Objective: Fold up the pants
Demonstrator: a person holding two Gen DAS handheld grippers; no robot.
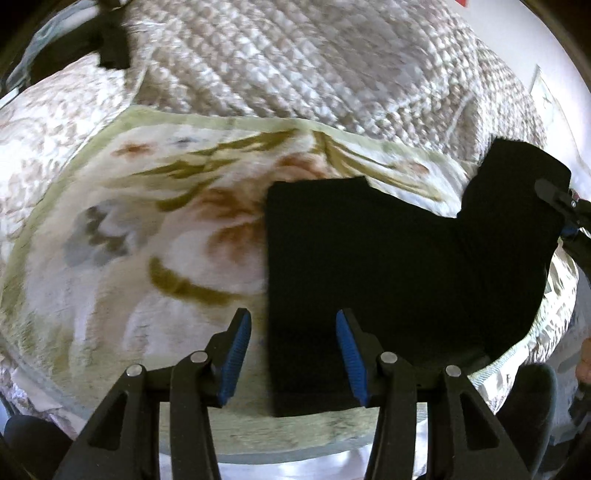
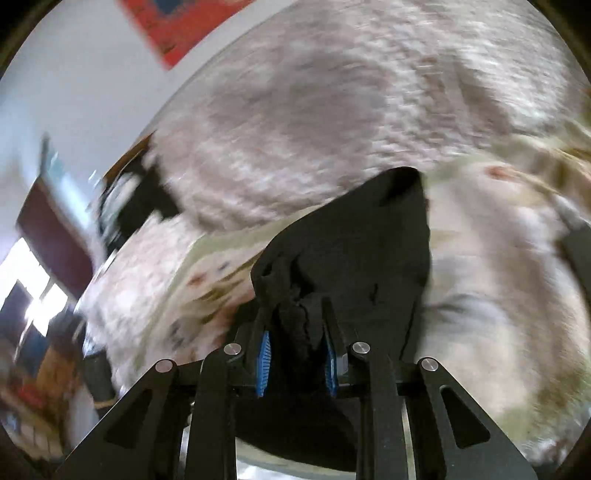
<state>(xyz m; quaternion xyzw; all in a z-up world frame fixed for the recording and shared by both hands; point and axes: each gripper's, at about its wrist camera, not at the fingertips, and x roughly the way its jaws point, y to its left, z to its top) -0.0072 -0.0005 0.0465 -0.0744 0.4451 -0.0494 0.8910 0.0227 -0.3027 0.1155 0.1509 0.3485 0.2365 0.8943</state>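
The black pants (image 1: 369, 266) lie partly folded on a floral blanket (image 1: 155, 229) on the bed. My left gripper (image 1: 293, 321) is open and empty, hovering over the near left edge of the folded part. My right gripper (image 2: 297, 314) is shut on a bunched end of the pants (image 2: 351, 258) and holds it raised off the blanket. In the left wrist view the right gripper (image 1: 561, 206) shows at the far right, with the lifted end of the pants hanging from it.
A quilted grey-white bedspread (image 1: 314, 66) covers the bed beyond the blanket. A dark object (image 1: 107, 40) lies at the far left of the bed. The right wrist view is blurred; a white wall with a red picture (image 2: 173, 26) and furniture (image 2: 51, 229) show at left.
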